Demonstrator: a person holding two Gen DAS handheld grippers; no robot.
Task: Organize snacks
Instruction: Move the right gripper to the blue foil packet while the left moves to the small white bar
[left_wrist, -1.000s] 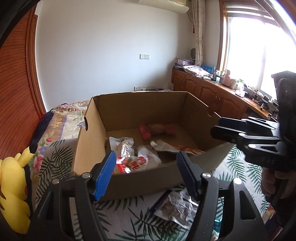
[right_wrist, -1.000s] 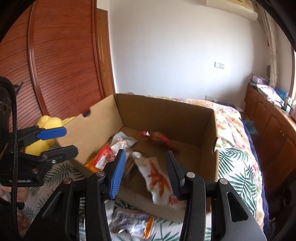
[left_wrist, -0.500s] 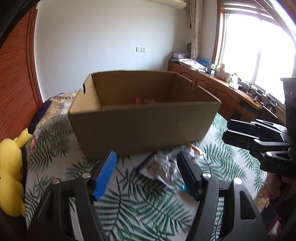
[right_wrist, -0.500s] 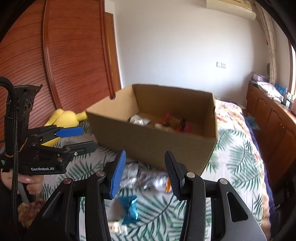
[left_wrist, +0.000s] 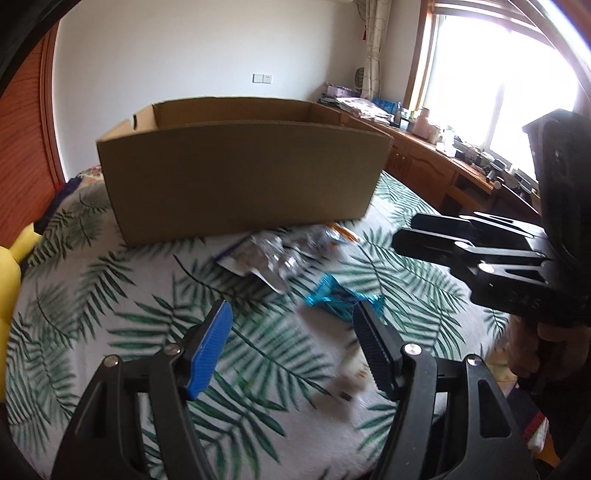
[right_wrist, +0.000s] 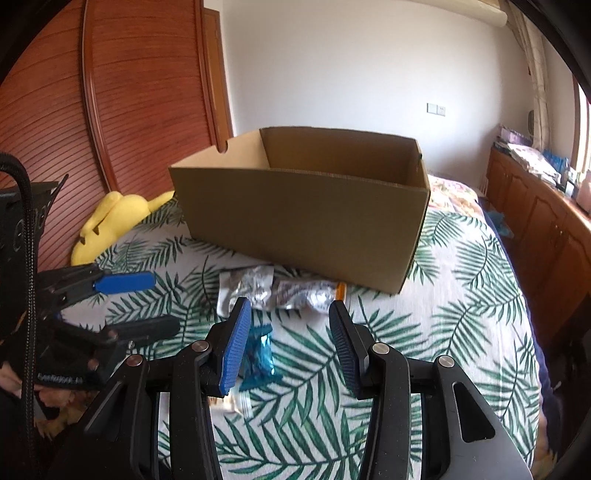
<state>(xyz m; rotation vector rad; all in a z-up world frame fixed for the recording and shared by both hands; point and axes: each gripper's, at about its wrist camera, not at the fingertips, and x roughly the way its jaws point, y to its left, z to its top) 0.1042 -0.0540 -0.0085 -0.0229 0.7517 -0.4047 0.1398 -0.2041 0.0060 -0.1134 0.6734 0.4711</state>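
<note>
Snacks are the concern, yet the cardboard box (right_wrist: 303, 214) is the largest thing seen; it stands open-topped on the bed (right_wrist: 461, 295), whose cover is printed with green leaves, and its inside is hidden from both views. A yellow plush toy (right_wrist: 110, 221) lies beside it near the wooden headboard. Just in front of the box, two crinkled silver packets (right_wrist: 273, 291) are spread flat and touching each other, one with an orange end. Nearer still lies a small blue foil packet (left_wrist: 341, 297), and a pale wrapped piece (left_wrist: 351, 373) below it is too blurred to be told. The left tool (left_wrist: 291, 347) is held wide with nothing between its pads; the right tool (right_wrist: 286, 347) is held narrower, also empty, above the blue packet. The packets are judged light, soft and slippery, easily crushed. A hold is best taken across a sealed flat edge, lifted from the yielding cover.
</note>
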